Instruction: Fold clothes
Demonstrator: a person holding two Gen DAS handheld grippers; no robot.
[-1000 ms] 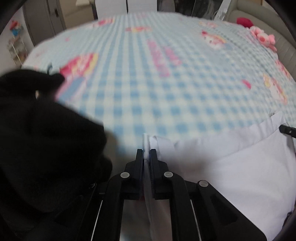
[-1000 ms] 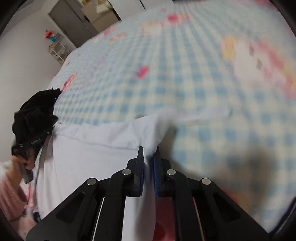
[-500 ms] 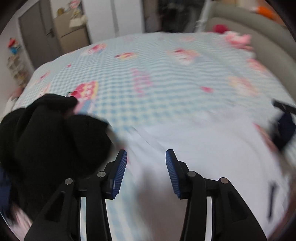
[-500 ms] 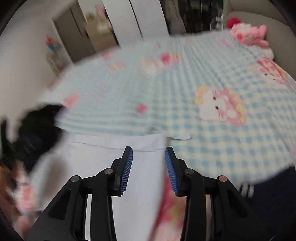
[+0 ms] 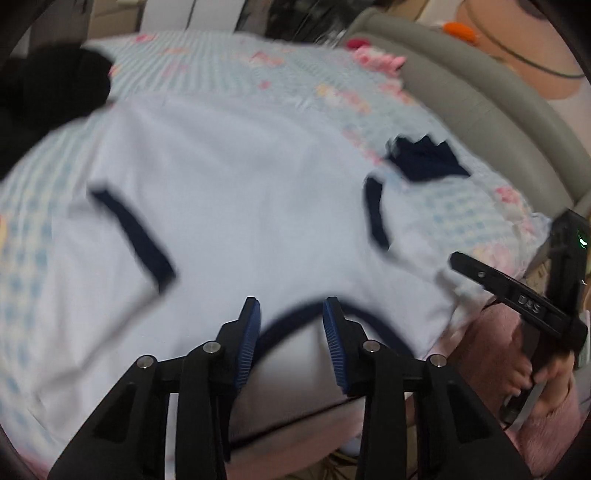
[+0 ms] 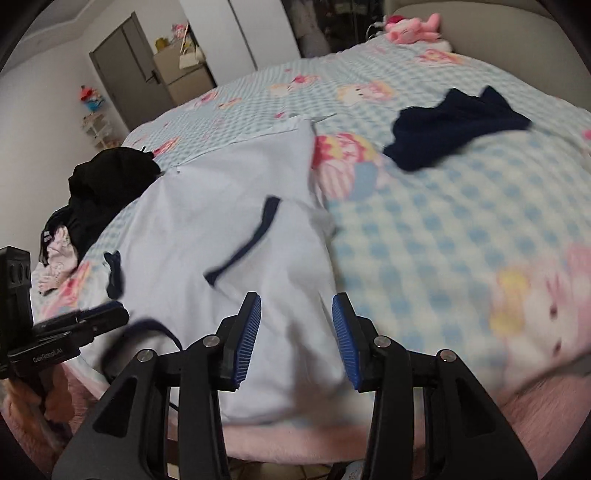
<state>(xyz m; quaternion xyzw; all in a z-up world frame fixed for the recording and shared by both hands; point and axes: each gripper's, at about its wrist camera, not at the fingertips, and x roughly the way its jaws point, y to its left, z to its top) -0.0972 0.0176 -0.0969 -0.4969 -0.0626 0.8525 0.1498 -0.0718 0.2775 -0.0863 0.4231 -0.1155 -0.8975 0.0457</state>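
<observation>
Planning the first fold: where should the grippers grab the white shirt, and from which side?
Grip the white shirt at its two shoulders, either side of the navy collar, coming from the near bed edge. It lies flat with the collar nearest, and both open grippers, left and right, already hover there.

A home bedroom, likely a child's: cartoon-print checked bedspread (image 6: 461, 229), pink plush toy (image 6: 412, 24), wardrobe doors (image 6: 240, 33).
</observation>
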